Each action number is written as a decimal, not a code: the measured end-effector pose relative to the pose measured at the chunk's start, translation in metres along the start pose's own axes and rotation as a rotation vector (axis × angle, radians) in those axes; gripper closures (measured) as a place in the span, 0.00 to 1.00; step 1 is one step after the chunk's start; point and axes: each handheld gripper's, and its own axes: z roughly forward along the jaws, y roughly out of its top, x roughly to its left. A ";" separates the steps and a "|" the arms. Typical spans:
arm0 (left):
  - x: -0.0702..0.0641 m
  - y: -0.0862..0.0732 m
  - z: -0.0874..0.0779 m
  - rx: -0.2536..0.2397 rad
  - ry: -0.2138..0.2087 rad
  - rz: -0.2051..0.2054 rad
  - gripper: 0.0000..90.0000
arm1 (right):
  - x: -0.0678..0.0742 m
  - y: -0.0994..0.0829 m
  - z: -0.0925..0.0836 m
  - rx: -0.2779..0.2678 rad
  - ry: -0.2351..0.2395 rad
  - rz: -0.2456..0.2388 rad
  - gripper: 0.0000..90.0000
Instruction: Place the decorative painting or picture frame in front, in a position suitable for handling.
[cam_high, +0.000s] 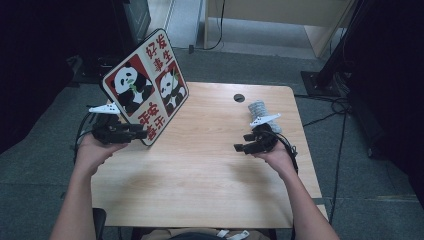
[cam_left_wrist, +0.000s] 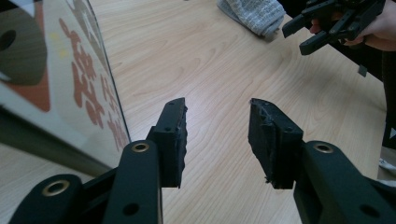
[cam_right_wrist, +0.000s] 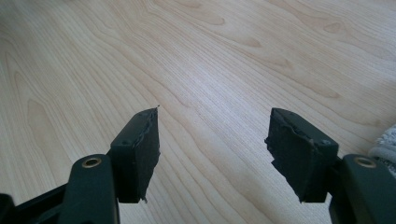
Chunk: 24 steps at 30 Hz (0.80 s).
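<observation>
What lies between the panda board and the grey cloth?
Only bare table lies between the panda board and the cloth, as the high view shows.

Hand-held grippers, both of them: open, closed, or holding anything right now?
Left hand-held gripper: open, empty, beside the panda board.
Right hand-held gripper: open, empty.

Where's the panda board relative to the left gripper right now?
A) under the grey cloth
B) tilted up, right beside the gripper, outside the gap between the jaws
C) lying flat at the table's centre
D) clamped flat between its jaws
B: in the left gripper view the panda board rises tilted just outside one jaw of the left gripper, whose gap frames bare table.
</observation>
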 end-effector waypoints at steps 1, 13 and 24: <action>0.002 -0.001 -0.003 -0.004 -0.003 -0.015 0.64 | 0.000 0.000 0.000 -0.002 0.001 -0.002 0.39; 0.010 -0.008 -0.024 -0.037 0.044 -0.033 0.63 | -0.001 -0.001 -0.001 0.001 0.000 -0.004 0.39; 0.027 -0.011 -0.039 -0.050 0.084 -0.081 0.63 | 0.000 0.000 -0.001 -0.008 0.007 -0.004 0.40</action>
